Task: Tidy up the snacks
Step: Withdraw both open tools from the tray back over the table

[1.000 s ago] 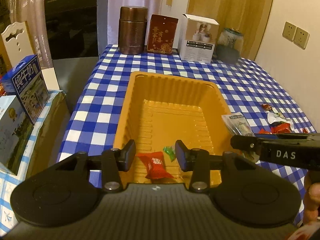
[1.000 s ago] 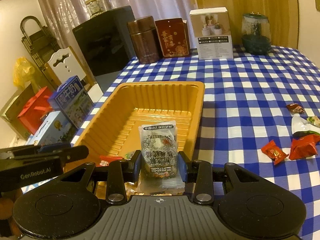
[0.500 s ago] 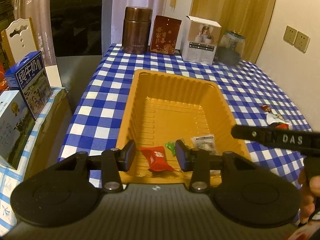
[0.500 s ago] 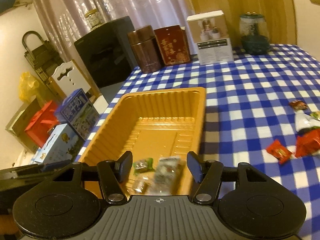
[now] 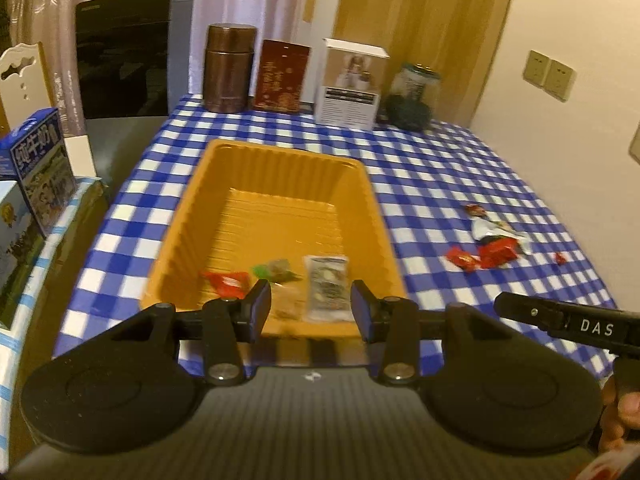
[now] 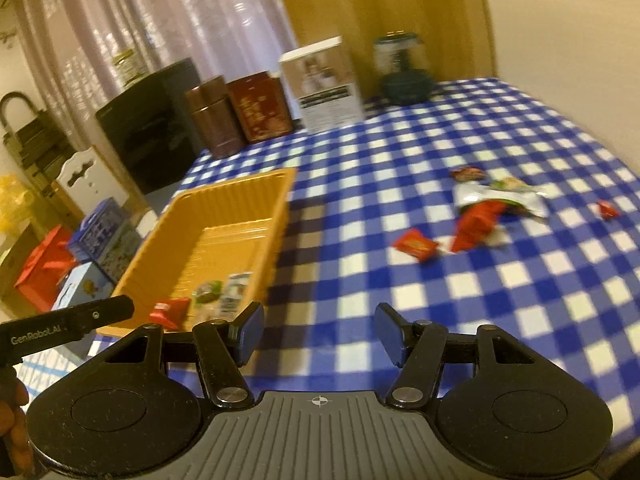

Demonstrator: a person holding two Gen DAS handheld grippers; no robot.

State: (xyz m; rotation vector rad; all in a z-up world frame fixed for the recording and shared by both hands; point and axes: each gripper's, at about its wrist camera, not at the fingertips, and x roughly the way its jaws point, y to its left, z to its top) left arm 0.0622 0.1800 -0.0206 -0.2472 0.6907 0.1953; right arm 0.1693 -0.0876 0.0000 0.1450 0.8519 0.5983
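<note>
The right gripper (image 6: 318, 334) hangs with jaws apart and empty over the blue checked tablecloth (image 6: 400, 152). The small red square snack packet (image 6: 416, 244) lies ahead and slightly right of it, outside the orange plastic tray (image 6: 224, 216). The left gripper (image 5: 311, 306), also spread and empty, hovers at the tray's near rim, farther off.

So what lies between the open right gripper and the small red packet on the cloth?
Only bare checked tablecloth separates the right gripper from the small red packet, seen in the right wrist view.
</note>
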